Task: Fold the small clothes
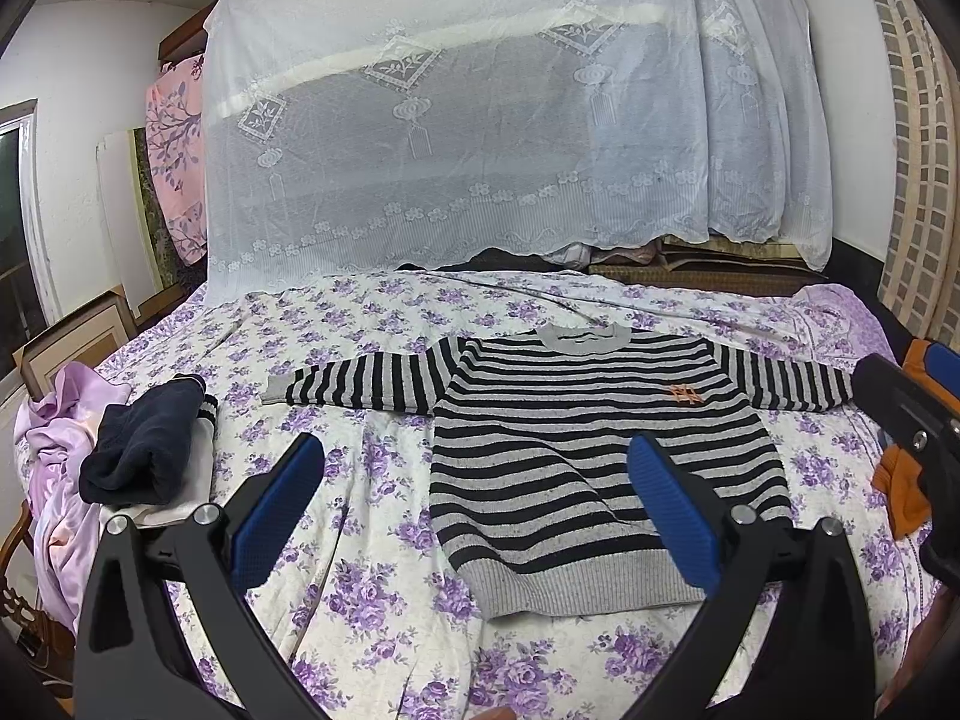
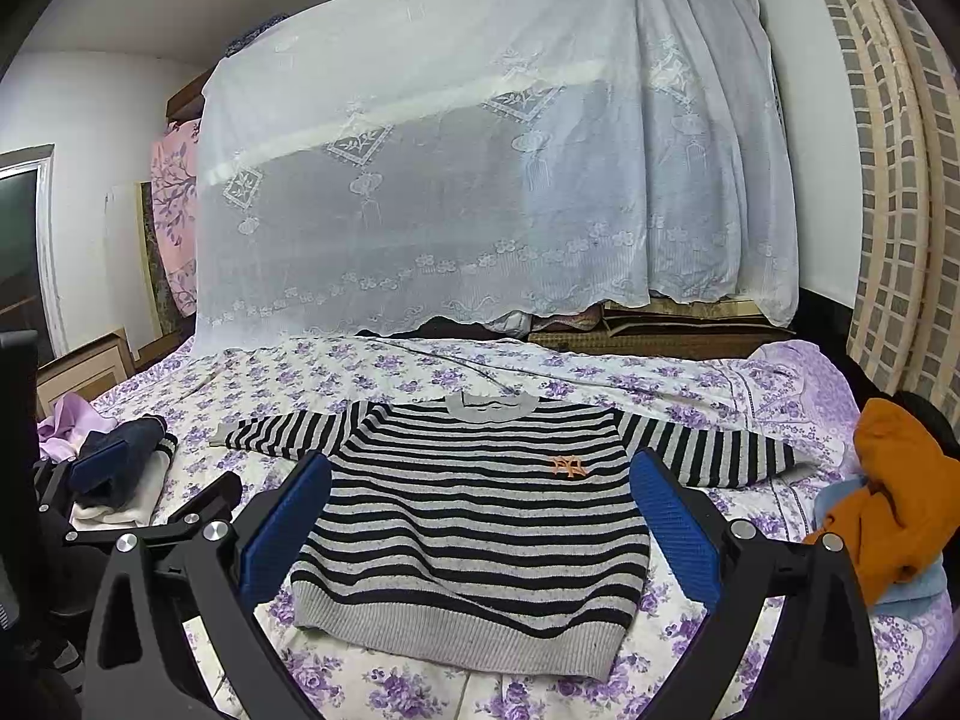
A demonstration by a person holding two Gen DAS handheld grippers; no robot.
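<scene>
A small black-and-grey striped sweater (image 1: 576,444) lies flat, front up, on the flowered bedsheet (image 1: 372,588), sleeves spread to both sides, with an orange logo on the chest. It also shows in the right wrist view (image 2: 480,516). My left gripper (image 1: 480,510) is open and empty, held above the sweater's lower left part. My right gripper (image 2: 480,522) is open and empty, held above the sweater's body. The right gripper also shows at the right edge of the left wrist view (image 1: 906,420).
A folded dark navy garment on white cloth (image 1: 144,450) lies at the bed's left side beside lilac fabric (image 1: 54,420). An orange garment on blue cloth (image 2: 894,504) lies at the right. A white lace curtain (image 1: 480,138) hangs behind the bed.
</scene>
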